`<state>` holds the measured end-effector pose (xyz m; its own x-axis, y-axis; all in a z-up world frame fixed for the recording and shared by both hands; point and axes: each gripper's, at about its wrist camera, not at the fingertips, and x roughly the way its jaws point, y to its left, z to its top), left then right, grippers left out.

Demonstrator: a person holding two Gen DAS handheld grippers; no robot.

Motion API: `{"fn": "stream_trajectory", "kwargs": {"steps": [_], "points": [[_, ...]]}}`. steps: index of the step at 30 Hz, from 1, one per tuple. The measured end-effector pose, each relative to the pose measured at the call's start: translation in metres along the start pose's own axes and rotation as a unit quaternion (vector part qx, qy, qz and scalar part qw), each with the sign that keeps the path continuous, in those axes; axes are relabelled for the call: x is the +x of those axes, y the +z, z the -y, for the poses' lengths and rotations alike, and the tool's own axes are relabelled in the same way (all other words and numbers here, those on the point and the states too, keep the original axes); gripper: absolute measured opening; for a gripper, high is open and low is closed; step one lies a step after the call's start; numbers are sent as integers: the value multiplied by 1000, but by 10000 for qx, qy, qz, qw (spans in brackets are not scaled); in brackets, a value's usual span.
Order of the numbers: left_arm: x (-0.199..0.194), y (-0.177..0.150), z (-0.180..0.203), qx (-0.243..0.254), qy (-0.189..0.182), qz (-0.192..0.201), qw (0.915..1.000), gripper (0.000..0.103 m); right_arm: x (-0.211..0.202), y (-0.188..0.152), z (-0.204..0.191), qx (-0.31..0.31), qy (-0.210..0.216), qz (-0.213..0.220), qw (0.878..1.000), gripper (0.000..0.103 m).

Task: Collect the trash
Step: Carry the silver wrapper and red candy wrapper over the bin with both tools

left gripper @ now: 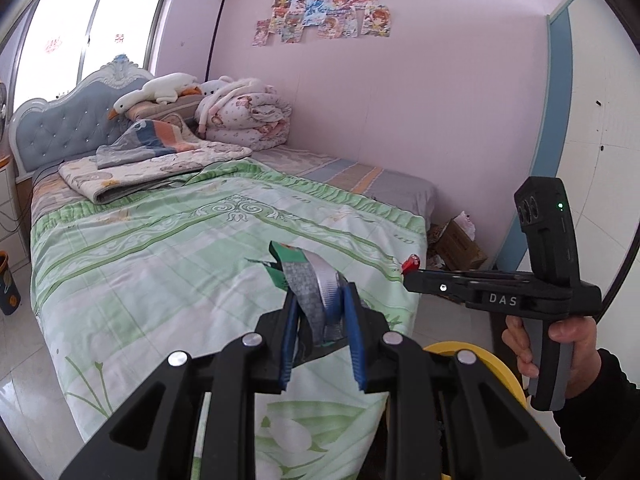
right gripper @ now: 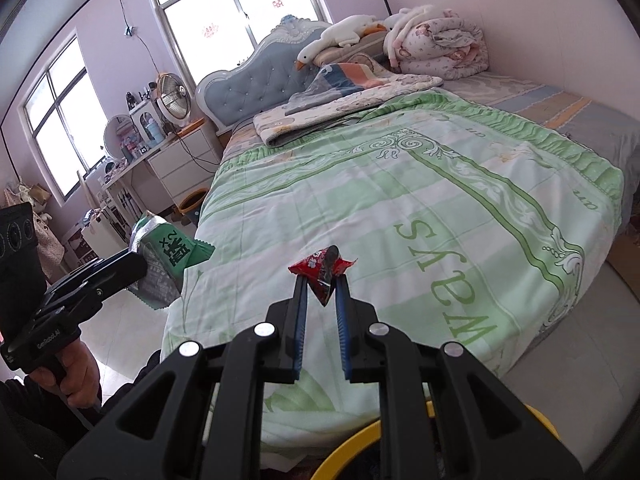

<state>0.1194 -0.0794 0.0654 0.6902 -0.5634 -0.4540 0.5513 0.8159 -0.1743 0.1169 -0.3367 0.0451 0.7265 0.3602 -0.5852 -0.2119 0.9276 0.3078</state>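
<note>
Left side first: your left gripper [left gripper: 320,300] was nearly closed, clamped on a green-and-silver snack wrapper [left gripper: 310,280] held up above the foot of the bed [left gripper: 200,240]. In the right wrist view that same wrapper [right gripper: 168,256] stuck out past the bed's left edge, over bare tile floor [right gripper: 132,320]. That strip of floor ran between the bed and a white desk [right gripper: 176,164], and looked open for moving. The desk top was cluttered and too small to sort out; a fan [right gripper: 172,98] stood on it.

Middle: the green quilt [right gripper: 400,220] lay flat and mostly bare, with folded blankets [left gripper: 160,164] and a goose plush [left gripper: 156,94] up near the headboard [left gripper: 60,128].

Right side: your right gripper [right gripper: 320,280] was almost shut too, pinching a small red wrapper [right gripper: 324,270] over the bed's near end. From the left wrist view only a red sliver [left gripper: 412,262] showed at its tip. Your right hand [left gripper: 560,344] was cut off by the lens rim. A yellow rim [right gripper: 360,440] sat below both grippers, mostly hidden behind the gripper bodies, so you couldn't tell what it belonged to. A cardboard box [left gripper: 460,244] sat in the tight gap between the bed's foot and the wall.

Writing: "DAS" [left gripper: 502,300] on the right gripper's side, "GenRobot.AI" [right gripper: 48,340] on the left one, big green letters upside down on the quilt, "x2" beside dark characters on the green wrapper. The red wrapper's print was unreadable.
</note>
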Motion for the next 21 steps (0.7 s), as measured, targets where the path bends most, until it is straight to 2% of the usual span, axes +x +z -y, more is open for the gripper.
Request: {"fn": "stream_trajectory", "kwargs": {"steps": [10, 17, 21], "points": [[-5, -3, 65, 463, -424, -20, 9980, 21, -81, -38, 26, 175, -448, 324, 9983, 14], [25, -15, 98, 570, -725, -431, 9948, 22, -119, -75, 49, 370, -758, 314, 9959, 15], [53, -28, 108, 546, -930, -798, 9910, 22, -131, -94, 63, 522, -833, 249, 9948, 15]]}}
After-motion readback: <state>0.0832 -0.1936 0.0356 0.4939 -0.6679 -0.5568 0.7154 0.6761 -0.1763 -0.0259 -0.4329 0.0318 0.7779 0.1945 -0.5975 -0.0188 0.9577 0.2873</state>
